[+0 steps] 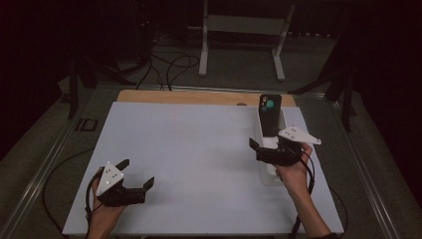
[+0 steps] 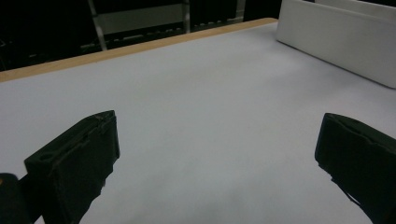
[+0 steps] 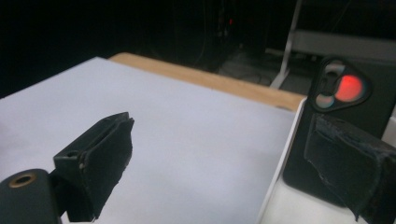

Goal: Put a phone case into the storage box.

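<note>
Left gripper [image 1: 137, 175]: released, near table's [image 1: 199, 149] front-left corner.
Right gripper [image 1: 266, 145]: released, one jaw beside phone.
Phone [image 1: 269, 115]: upright in white tray [image 1: 260, 132], long axis vertical, lenses topmost.

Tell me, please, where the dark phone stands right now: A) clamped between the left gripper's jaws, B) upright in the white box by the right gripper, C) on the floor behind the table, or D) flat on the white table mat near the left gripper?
B: the phone stands upright inside the white box, beside the open right gripper.
</note>
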A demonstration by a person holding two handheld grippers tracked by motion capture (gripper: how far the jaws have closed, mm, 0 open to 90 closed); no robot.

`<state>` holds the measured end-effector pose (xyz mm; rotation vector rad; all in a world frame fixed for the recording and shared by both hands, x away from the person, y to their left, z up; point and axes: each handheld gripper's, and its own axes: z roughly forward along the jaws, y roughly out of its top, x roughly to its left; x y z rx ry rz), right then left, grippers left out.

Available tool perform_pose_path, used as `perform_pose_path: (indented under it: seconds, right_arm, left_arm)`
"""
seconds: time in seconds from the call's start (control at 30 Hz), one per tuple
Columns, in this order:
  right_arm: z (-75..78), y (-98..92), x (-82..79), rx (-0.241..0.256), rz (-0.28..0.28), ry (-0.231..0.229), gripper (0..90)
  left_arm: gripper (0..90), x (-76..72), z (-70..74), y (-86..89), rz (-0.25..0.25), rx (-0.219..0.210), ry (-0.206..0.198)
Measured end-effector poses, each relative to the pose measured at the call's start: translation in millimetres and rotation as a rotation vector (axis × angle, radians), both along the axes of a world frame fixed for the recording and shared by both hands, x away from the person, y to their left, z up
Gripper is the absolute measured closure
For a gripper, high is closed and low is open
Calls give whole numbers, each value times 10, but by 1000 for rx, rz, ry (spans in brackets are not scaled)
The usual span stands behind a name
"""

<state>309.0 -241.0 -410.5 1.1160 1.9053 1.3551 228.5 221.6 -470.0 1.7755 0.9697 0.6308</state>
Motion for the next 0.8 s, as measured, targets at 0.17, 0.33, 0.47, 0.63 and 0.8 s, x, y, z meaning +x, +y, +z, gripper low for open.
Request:
perform_pose_path:
  seconds: [0.17, 0.33, 0.47, 0.63, 0.8]
  right_arm:
    - [-118, -53, -196, 7, 6, -21, 76]
    - [-224, -107, -361, 25, 10, -41, 77]
    - [-296, -113, -472, 19, 30, -68, 76]
    - [-355, -157, -554, 37, 46, -75, 76]
    - [-442, -208, -609, 64, 52, -74, 77]
  left_arm:
    - [5, -16, 31, 12, -6, -23, -8]
    - [4, -32, 54, 12, -4, -22, -20]
    - [4, -39, 60, 11, -4, -22, -25]
    - [4, -43, 60, 16, -4, -23, -32]
    - [4, -42, 44, 17, -10, -20, -33]
